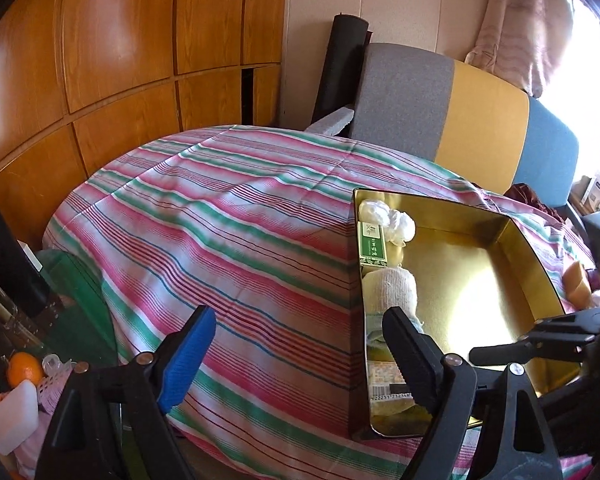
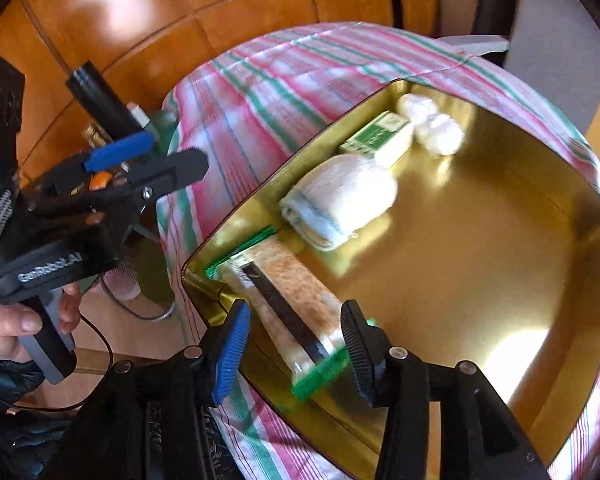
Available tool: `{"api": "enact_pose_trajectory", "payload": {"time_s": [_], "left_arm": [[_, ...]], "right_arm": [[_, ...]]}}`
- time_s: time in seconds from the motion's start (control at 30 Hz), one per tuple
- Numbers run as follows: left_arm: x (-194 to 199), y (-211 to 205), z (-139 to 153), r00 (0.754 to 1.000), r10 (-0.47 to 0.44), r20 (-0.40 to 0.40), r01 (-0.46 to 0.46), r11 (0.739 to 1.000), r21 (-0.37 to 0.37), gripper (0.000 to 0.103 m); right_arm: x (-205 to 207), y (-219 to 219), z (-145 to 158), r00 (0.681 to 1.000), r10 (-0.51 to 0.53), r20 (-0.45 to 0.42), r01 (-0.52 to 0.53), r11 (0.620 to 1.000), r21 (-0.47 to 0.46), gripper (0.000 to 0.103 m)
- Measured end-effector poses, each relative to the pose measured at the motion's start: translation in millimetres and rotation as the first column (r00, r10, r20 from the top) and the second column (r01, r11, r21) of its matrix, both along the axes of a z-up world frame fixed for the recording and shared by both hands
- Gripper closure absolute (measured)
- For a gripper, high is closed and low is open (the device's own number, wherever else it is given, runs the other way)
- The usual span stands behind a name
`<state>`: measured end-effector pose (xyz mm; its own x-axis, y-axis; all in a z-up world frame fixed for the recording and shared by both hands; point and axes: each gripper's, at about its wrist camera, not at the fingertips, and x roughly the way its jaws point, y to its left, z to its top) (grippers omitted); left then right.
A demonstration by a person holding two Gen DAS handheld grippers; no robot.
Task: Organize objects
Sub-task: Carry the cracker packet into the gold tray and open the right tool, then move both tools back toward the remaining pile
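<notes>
Inside, rolled towel (image 2: pixel 340 204) against shiny gold tin (image 2: pixel 500 280)

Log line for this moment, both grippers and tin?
left gripper: open, empty | right gripper: open, straddling snack packet | gold tin: four items along wall

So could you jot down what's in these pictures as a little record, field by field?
Surface: striped cloth over a table
Container: gold tray, open
Inside, along one wall: white wad, green-and-white box, rolled white towel, wrapped packet with green ends
Left claw: open, empty, at the tray's edge
Right claw: open, straddling the packet, not closed on it
Behind: wooden panels
</notes>
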<state>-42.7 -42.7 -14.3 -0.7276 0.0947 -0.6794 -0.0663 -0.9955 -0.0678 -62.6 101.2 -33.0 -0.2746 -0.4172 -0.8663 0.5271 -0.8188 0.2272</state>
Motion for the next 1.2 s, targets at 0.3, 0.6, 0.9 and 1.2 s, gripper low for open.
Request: {"api": "enact_pose_trajectory", "payload": {"time_s": [0.3, 0.6, 0.9, 1.2], "left_arm": [[11.3, 27.0, 7.5, 0.996, -0.080, -0.025, 0.079, 0.996, -0.041, 0.017], [20.9, 68.9, 17.7, 0.979, -0.200, -0.043, 0.195, 0.976, -0.094, 0.017], [23.1, 122.4, 26.9, 0.944, -0.325, -0.047, 0.317, 0.940, -0.128, 0.017], [25.7, 191.9, 28.8, 0.877, -0.481, -0.015, 0.477, 0.873, -0.107, 0.017]], "right_arm": [[23.3, 73.7, 22.5, 0.970, -0.221, -0.100, 0.220, 0.975, -0.026, 0.055], [46.8, 174.3, 38.9, 0.880, -0.449, -0.159, 0.446, 0.893, -0.055, 0.055], [82.4, 298.7, 60.7, 0.683, -0.691, -0.238, 0.695, 0.714, -0.081, 0.054], [148.6, 443.8, 47.6, 0.157, -0.957, -0.244, 0.955, 0.211, -0.211, 0.048]]}}
